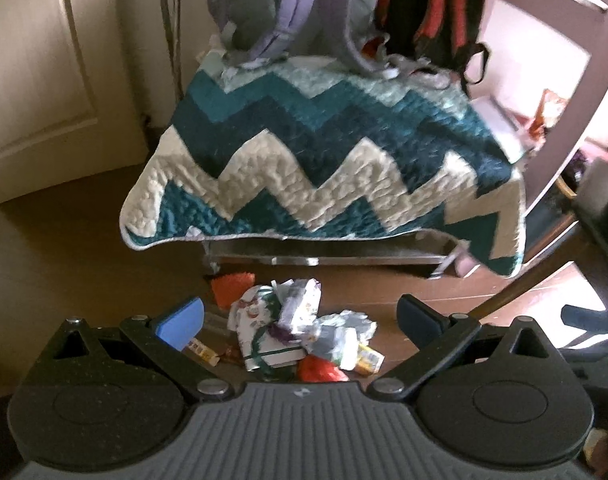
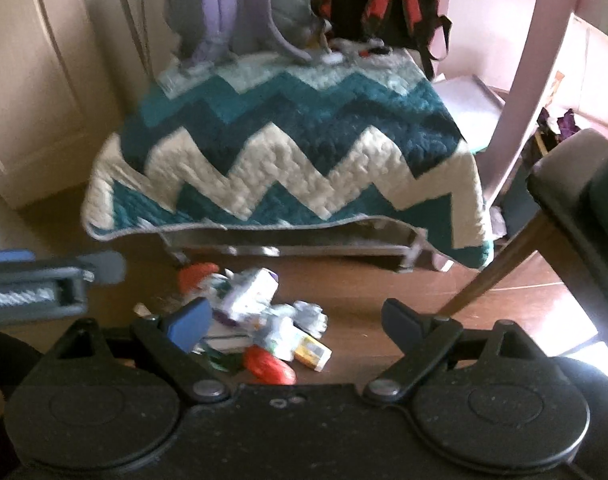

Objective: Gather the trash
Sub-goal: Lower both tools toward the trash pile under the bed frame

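a zigzag quilt drapes over a low frame, backpacks standing on it. on the brown floor in front lies the trash pile of crumpled wrappers. left tongs and right tongs both gape apart above it, empty.

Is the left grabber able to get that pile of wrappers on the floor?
Probably yes. The left gripper is open above the pile of wrappers, and nothing lies between them.
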`<action>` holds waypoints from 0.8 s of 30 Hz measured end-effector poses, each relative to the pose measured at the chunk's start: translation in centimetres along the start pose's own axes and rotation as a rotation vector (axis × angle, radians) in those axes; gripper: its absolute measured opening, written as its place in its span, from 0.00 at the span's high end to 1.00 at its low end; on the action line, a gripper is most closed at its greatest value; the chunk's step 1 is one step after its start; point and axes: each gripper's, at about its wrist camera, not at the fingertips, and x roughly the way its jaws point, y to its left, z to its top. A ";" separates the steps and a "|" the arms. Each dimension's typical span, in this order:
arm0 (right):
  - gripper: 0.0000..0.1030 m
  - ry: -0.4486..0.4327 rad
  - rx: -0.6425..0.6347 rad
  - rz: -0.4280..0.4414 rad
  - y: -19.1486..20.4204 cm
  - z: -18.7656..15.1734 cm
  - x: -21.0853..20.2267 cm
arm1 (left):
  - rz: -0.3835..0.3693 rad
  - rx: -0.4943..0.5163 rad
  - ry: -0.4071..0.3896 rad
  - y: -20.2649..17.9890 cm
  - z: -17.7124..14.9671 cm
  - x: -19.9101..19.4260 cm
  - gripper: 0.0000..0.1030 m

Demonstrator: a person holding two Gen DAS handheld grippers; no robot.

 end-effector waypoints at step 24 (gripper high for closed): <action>0.13 0.266 -0.125 0.214 0.6 -0.3 22.5 | 0.093 -0.007 0.214 3.0 2.1 23.3 0.00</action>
